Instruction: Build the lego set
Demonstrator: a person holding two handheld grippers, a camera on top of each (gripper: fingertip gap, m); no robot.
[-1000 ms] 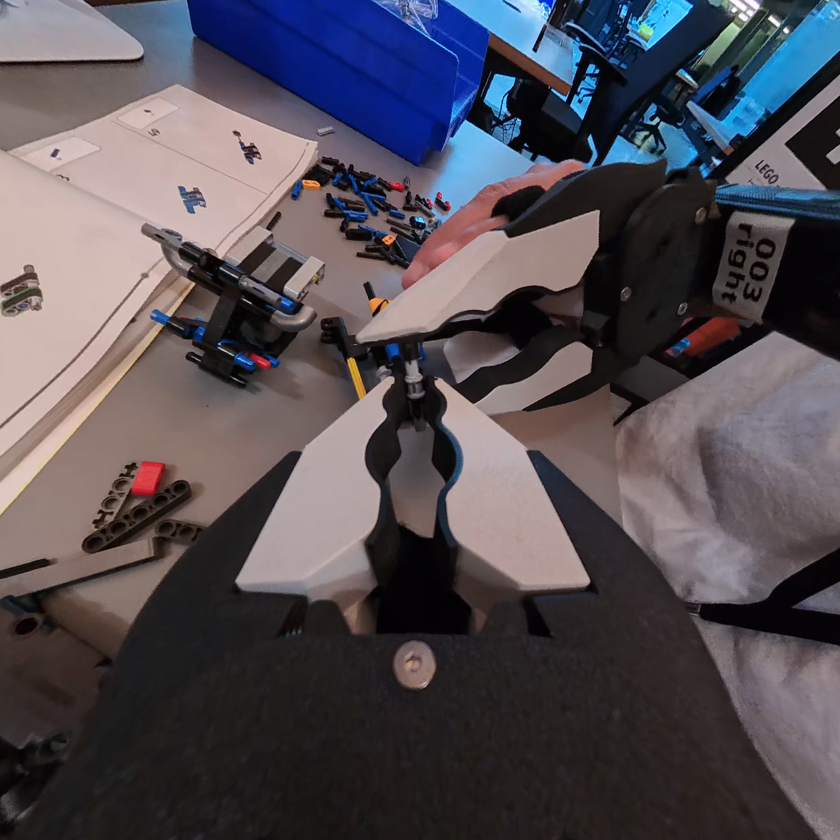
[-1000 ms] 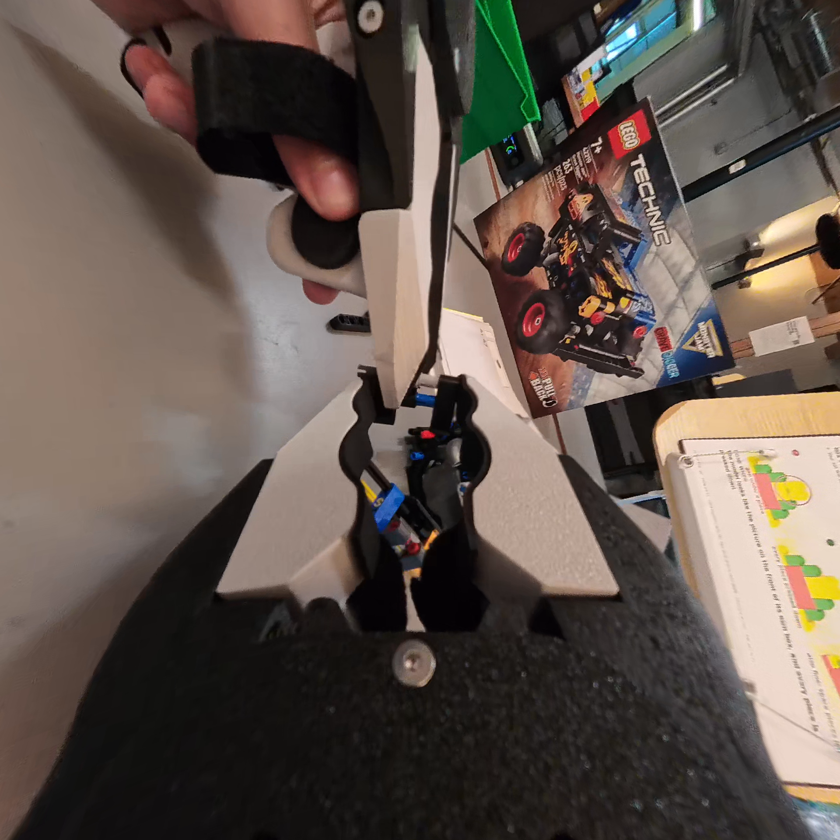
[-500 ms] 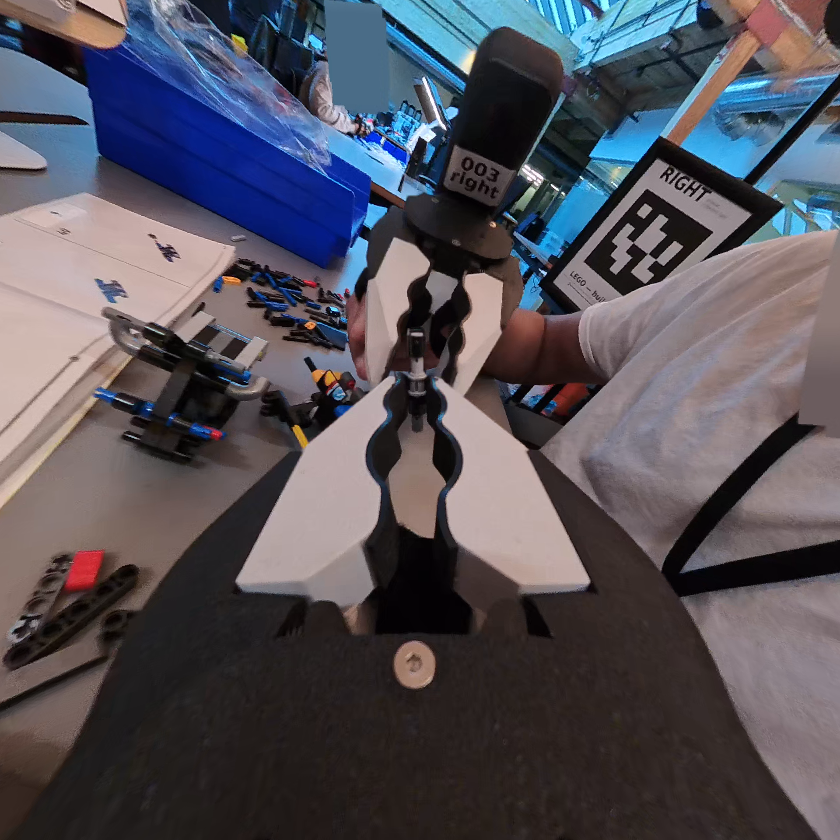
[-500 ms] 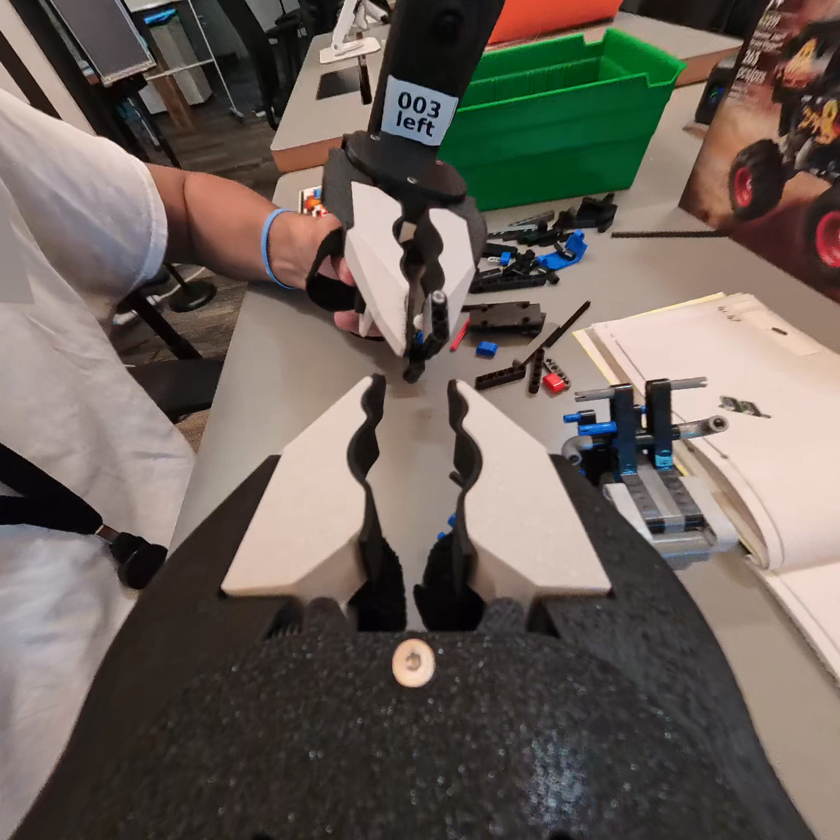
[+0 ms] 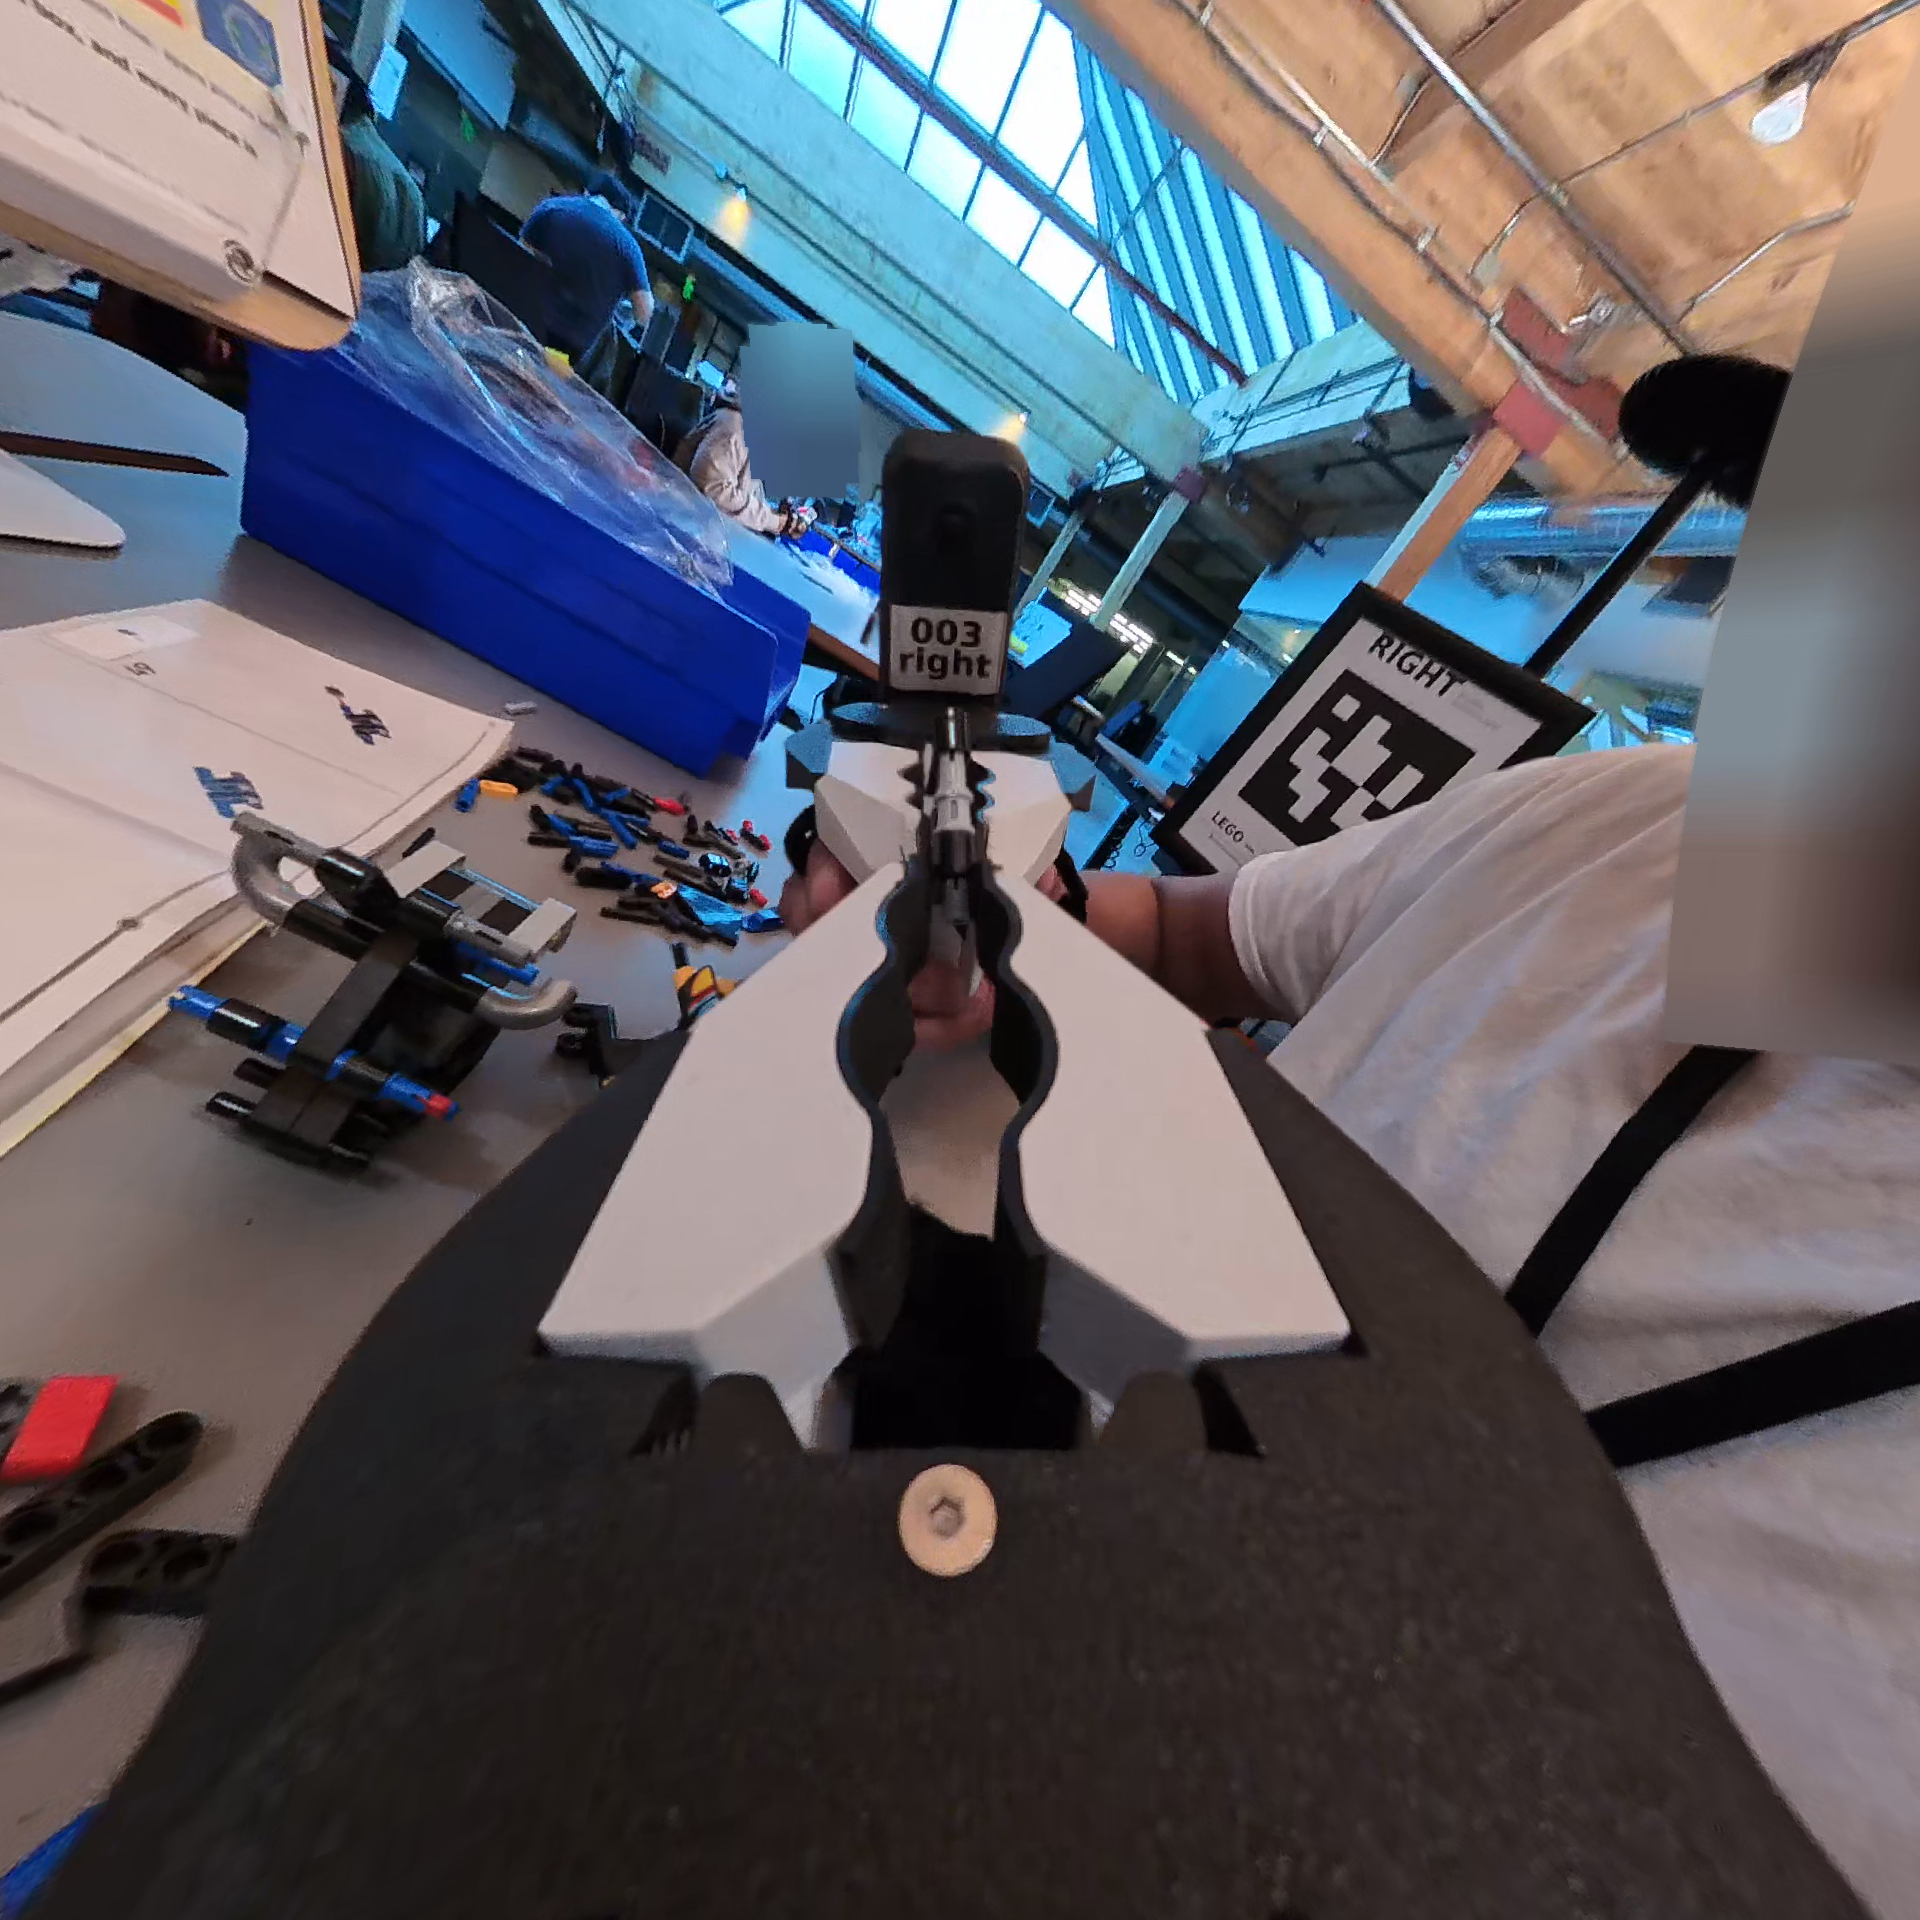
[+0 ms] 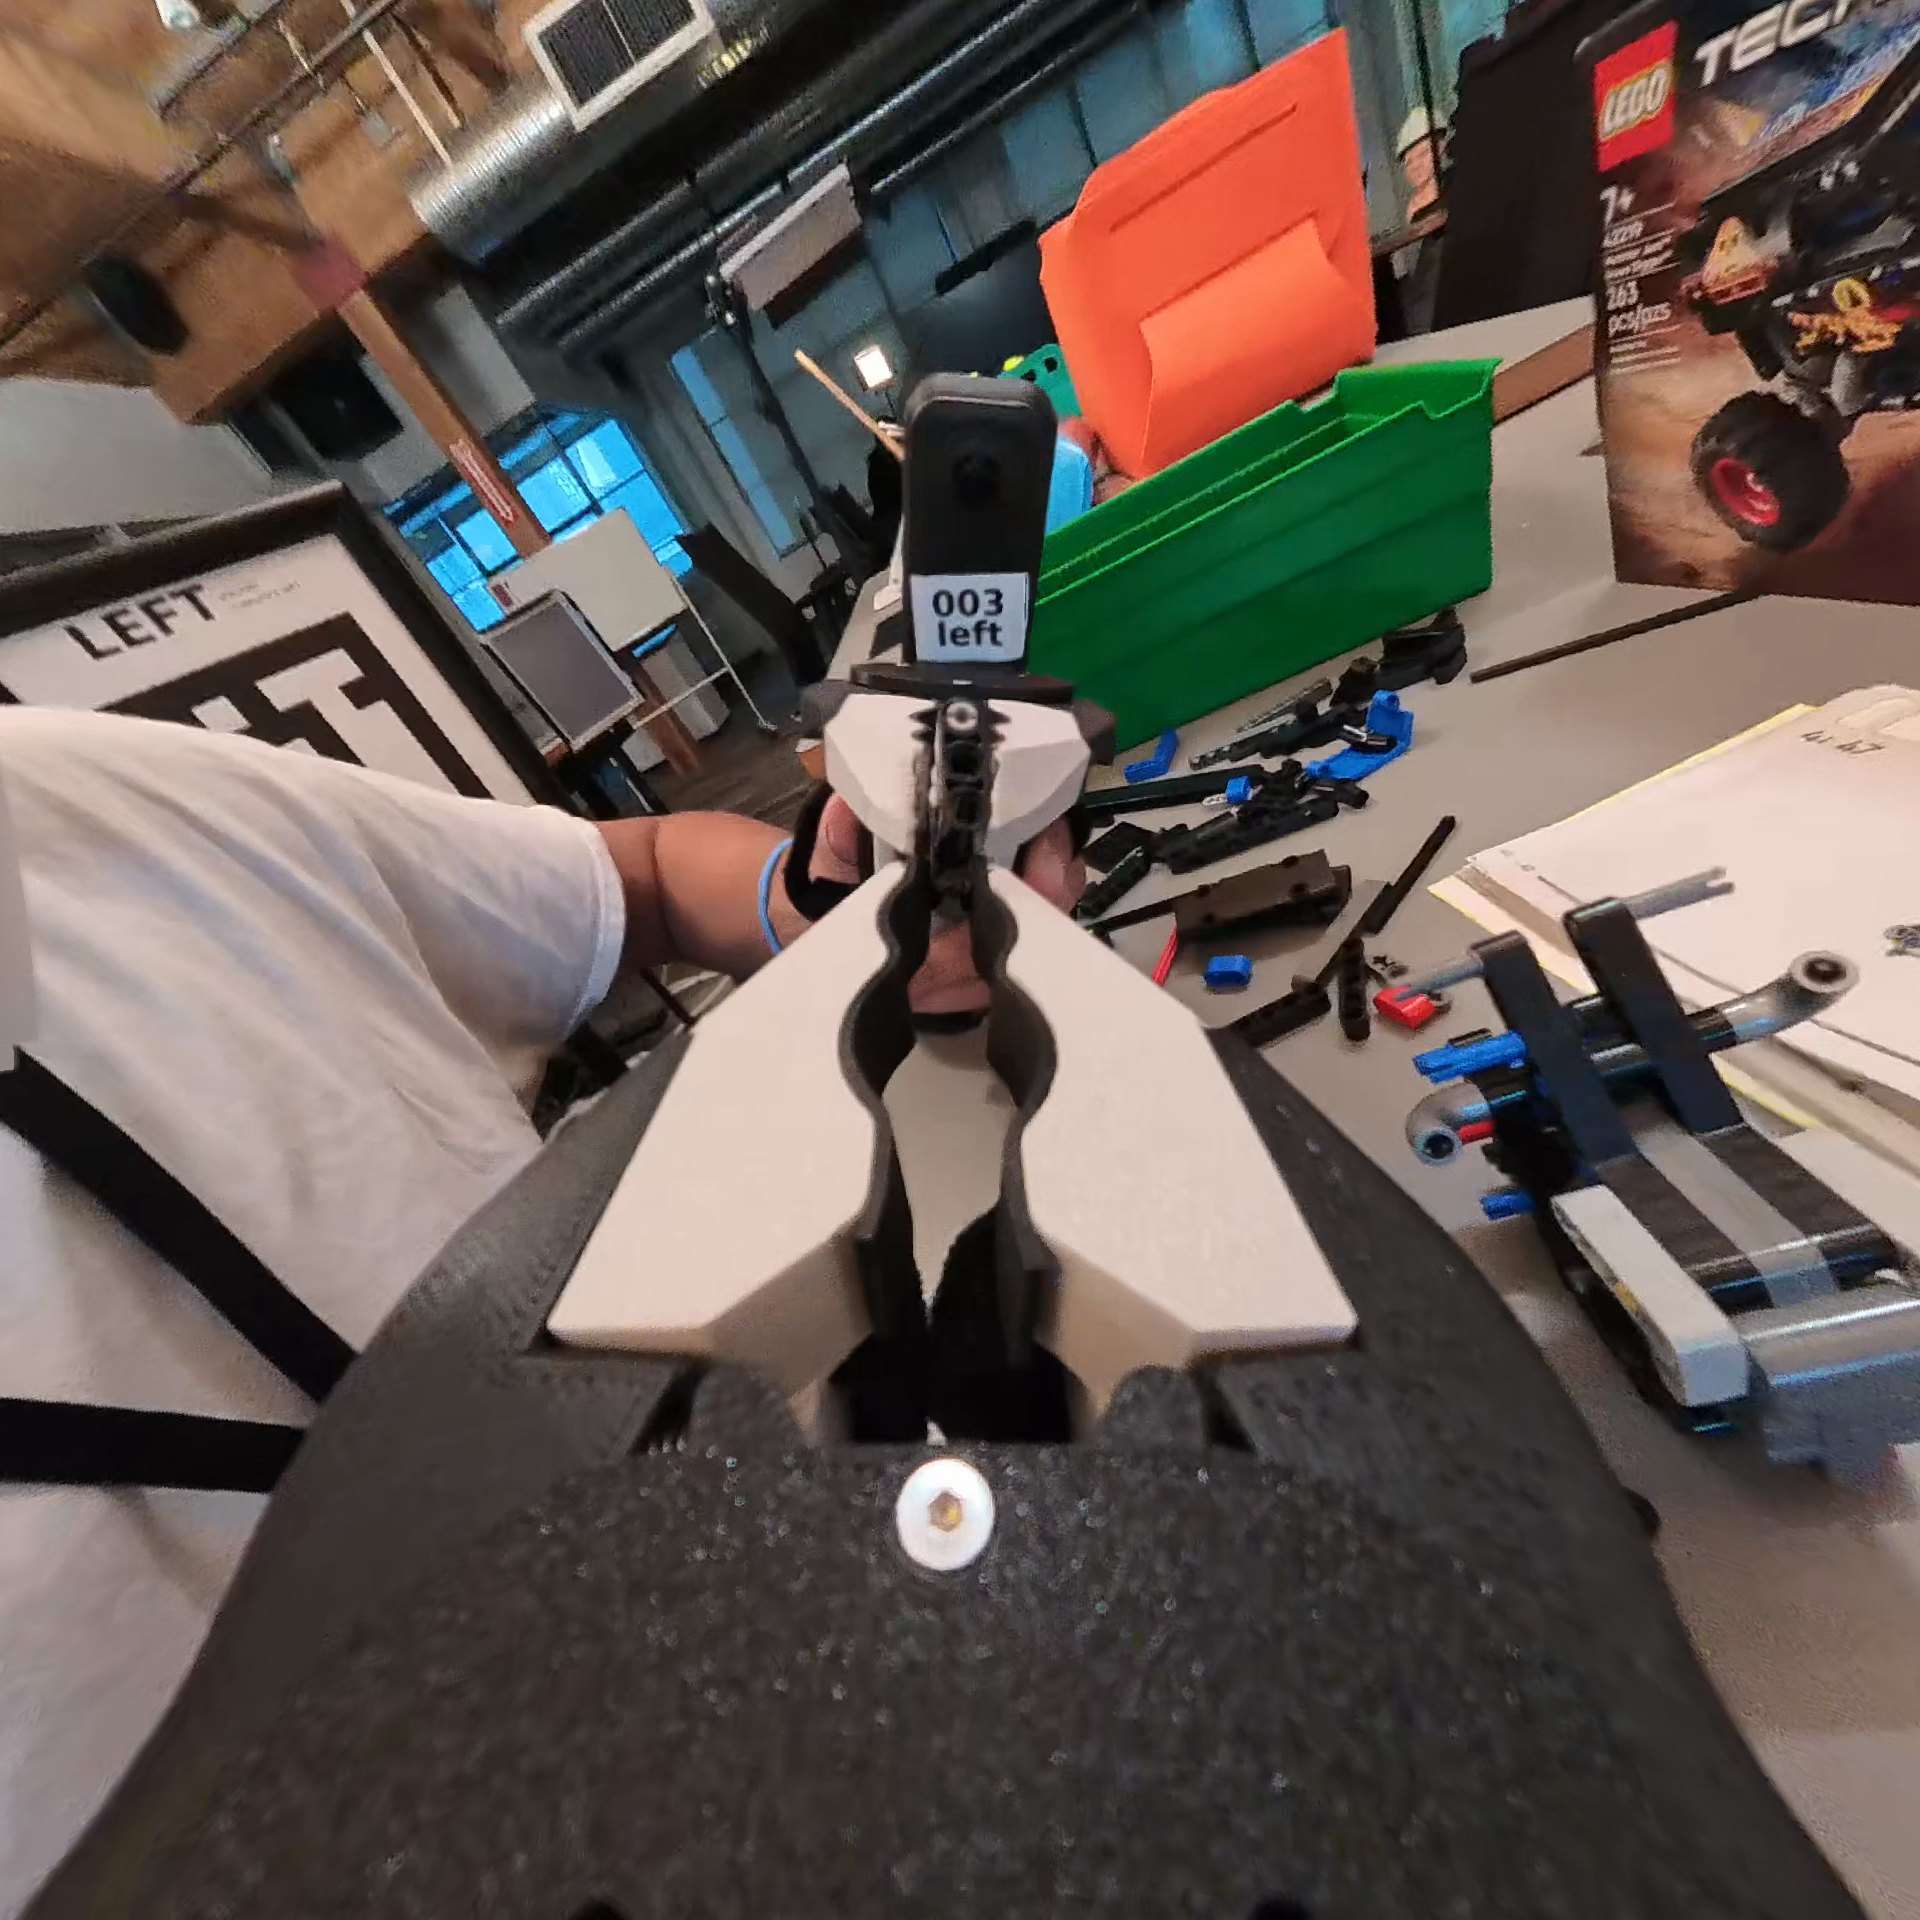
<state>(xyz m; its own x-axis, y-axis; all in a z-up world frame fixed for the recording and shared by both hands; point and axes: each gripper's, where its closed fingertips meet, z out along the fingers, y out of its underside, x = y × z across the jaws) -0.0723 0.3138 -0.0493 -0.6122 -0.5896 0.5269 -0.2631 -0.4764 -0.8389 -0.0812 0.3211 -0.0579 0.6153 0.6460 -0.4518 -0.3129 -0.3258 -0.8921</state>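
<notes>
My left gripper point(image 5: 945, 883) and right gripper point(image 6: 951, 883) face each other tip to tip above the table edge. Both are shut on the same small black and grey axle assembly point(image 5: 951, 800), which shows as a black beam end-on in the right wrist view point(image 6: 961, 800). The right gripper shows behind it in the left wrist view point(image 5: 940, 831), and the left gripper shows in the right wrist view point(image 6: 956, 790). The partly built black, grey and blue chassis point(image 5: 384, 966) stands on the grey table, also in the right wrist view point(image 6: 1662, 1143).
An open instruction booklet point(image 5: 208, 748) lies beside the chassis. Loose small parts point(image 5: 644, 842) are scattered behind it, more by a green bin point(image 6: 1247, 551). A blue bin point(image 5: 499, 582), the set's box point(image 6: 1766, 312), and black beams with a red piece point(image 5: 62, 1455) sit around. The person's torso is close. Both grippers' tips are close together, under 4 cm apart.
The right gripper was open half a second ago and has closed on the small assembly held by the left gripper. Both grippers rose and levelled to face each other.
</notes>
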